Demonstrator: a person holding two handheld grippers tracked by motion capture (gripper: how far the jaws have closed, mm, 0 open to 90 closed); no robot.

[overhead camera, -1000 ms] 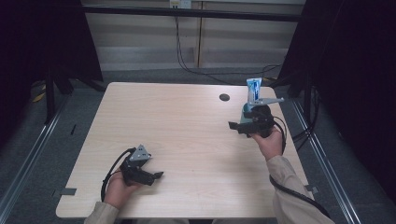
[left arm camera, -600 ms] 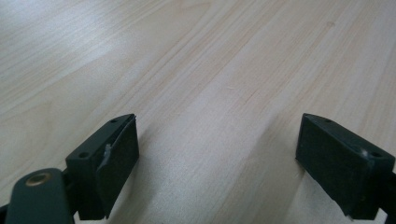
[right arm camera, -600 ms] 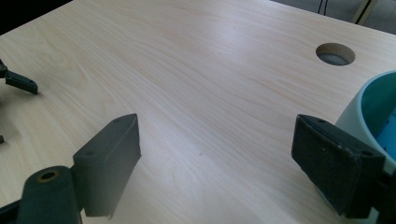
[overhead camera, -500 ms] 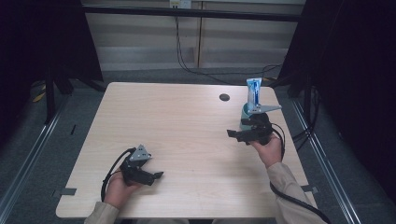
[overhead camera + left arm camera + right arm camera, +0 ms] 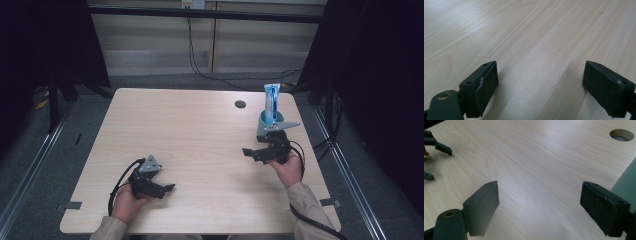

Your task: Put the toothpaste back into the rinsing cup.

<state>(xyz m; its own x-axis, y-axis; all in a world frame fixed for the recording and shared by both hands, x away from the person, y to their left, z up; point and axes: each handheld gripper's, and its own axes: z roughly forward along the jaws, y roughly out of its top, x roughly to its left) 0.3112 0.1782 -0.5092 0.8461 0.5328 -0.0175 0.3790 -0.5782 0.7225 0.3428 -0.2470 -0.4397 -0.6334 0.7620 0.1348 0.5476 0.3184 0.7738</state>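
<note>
Right gripper beside cup; jaws apart

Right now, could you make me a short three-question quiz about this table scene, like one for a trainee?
1. True or false: the right gripper holds the toothpaste tube.
2. What does the tube stand in? A) a wooden box B) a grey-green cup C) a plate
3. How do the jaws of the left gripper stand?

Key:
1. False; its jaws are apart with nothing between them.
2. B.
3. Wide apart over the bare table.
</note>
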